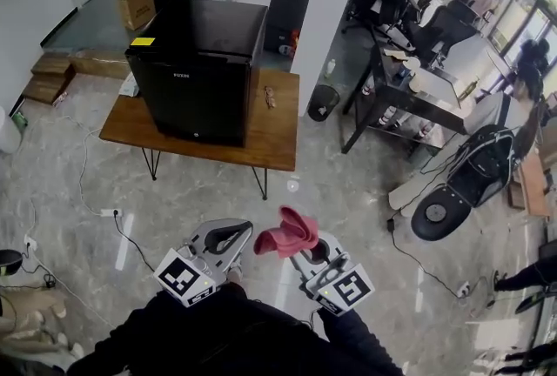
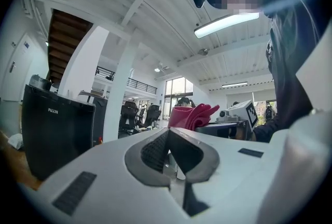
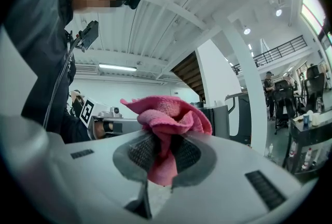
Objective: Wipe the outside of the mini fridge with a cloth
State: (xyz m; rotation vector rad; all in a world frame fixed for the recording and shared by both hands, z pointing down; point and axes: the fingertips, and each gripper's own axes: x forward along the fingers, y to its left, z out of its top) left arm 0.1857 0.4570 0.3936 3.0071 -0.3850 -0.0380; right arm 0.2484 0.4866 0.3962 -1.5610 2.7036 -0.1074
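The black mini fridge (image 1: pixel 202 70) stands on a low wooden table (image 1: pixel 277 137) some way ahead of me, door shut; its dark side also shows at the left of the left gripper view (image 2: pixel 54 135). My right gripper (image 1: pixel 302 251) is shut on a crumpled pink cloth (image 1: pixel 287 235), which bunches above the jaws (image 3: pixel 167 116) and hangs down between them. My left gripper (image 1: pixel 242 233) is beside it, jaws closed together with nothing held (image 2: pixel 167 134). Both grippers are held low, close to my body and well short of the fridge.
A small black bin (image 1: pixel 323 102) stands right of the table. Desks and office chairs (image 1: pixel 452 78) fill the right side. A cable and power strip (image 1: pixel 109 212) lie on the floor at left. A cardboard box (image 1: pixel 137 7) and wooden steps (image 1: pixel 45 77) sit behind.
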